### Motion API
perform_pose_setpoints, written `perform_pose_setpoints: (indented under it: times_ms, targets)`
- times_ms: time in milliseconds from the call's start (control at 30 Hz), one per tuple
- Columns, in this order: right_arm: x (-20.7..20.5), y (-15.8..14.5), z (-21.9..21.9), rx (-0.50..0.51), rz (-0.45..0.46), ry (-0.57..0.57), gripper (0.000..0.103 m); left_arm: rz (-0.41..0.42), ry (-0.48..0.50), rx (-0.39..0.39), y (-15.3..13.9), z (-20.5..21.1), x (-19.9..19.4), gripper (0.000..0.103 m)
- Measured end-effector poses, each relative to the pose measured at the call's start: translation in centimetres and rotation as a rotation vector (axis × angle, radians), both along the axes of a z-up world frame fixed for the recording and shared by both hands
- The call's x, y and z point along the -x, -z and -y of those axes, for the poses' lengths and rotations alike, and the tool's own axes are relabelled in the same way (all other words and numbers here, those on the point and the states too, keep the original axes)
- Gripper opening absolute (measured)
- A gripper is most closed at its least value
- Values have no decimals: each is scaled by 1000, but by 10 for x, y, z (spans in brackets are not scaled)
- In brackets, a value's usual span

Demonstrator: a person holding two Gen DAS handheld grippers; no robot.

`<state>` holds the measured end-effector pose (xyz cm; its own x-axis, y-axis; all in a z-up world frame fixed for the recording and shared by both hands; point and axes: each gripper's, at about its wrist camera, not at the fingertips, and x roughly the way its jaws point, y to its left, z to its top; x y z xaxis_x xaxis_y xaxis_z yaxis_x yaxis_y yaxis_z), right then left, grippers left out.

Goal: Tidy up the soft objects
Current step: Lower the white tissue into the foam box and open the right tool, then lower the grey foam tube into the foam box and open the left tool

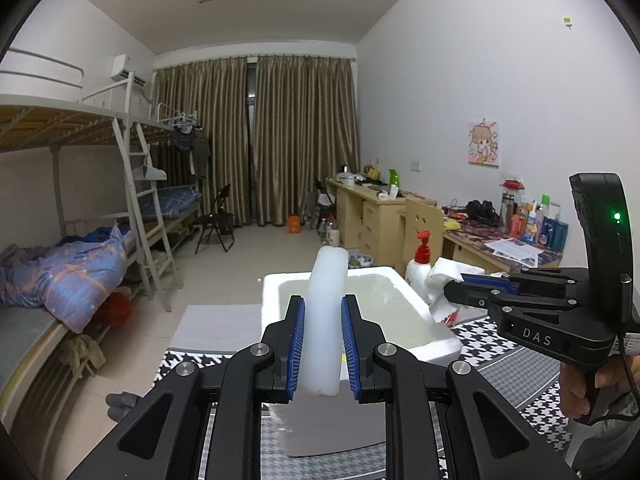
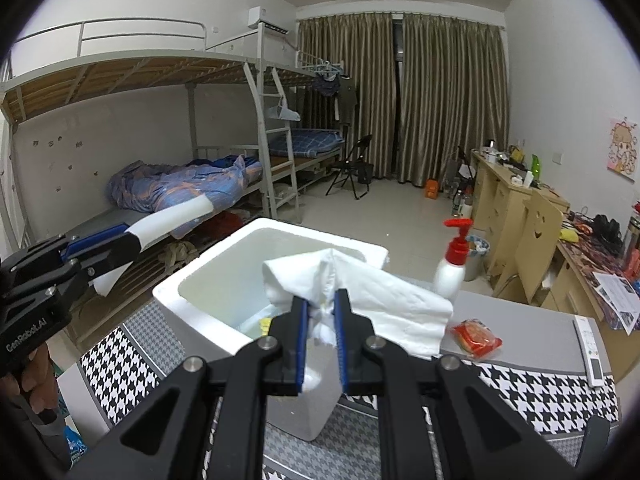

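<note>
My left gripper [image 1: 323, 312] is shut on a white foam sheet [image 1: 326, 320] that stands upright between its blue pads, held above the near side of a white foam box [image 1: 436, 336]. From the right wrist view the left gripper [image 2: 132, 240] shows at the left with the foam sheet [image 2: 172, 216] sticking out past the box. My right gripper [image 2: 321, 308] is shut on a crumpled white tissue [image 2: 380, 300], held over the white foam box's [image 2: 192, 312] right rim. In the left wrist view the right gripper [image 1: 452, 292] grips the tissue [image 1: 440, 280] by the box's right edge.
The box stands on a houndstooth-patterned table [image 2: 540, 392]. A white pump bottle with a red top [image 2: 452, 264], a red packet [image 2: 476, 338] and a white remote [image 2: 592, 356] lie to the right. Bunk beds [image 2: 180, 184] stand left, desks [image 2: 512, 196] right.
</note>
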<state>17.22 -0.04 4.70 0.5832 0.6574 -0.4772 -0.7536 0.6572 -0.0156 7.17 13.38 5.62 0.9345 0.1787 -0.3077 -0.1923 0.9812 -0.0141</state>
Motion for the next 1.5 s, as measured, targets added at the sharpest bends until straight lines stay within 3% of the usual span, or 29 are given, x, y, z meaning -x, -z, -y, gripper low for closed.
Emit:
perform_pose_setpoints:
  times_ms: [833, 933, 1000, 1067, 1100, 1500]
  targets:
    - [-12, 10, -50, 39, -26, -94, 17, -8, -96, 17, 8, -25, 20, 20]
    - [-17, 12, -51, 40, -46, -91, 24, -5, -94, 21, 7, -24, 18, 20]
    - [-20, 15, -52, 45, -63, -92, 50, -4, -92, 27, 7, -24, 19, 20]
    - [-20, 16, -52, 39, -63, -88, 67, -5, -94, 27, 8, -25, 20, 20]
    - [-19, 15, -51, 35, -52, -87, 70, -4, -94, 27, 8, -24, 20, 20]
    - [-10, 9, -48, 22, -35, -96, 77, -4, -93, 25, 7, -28, 22, 20]
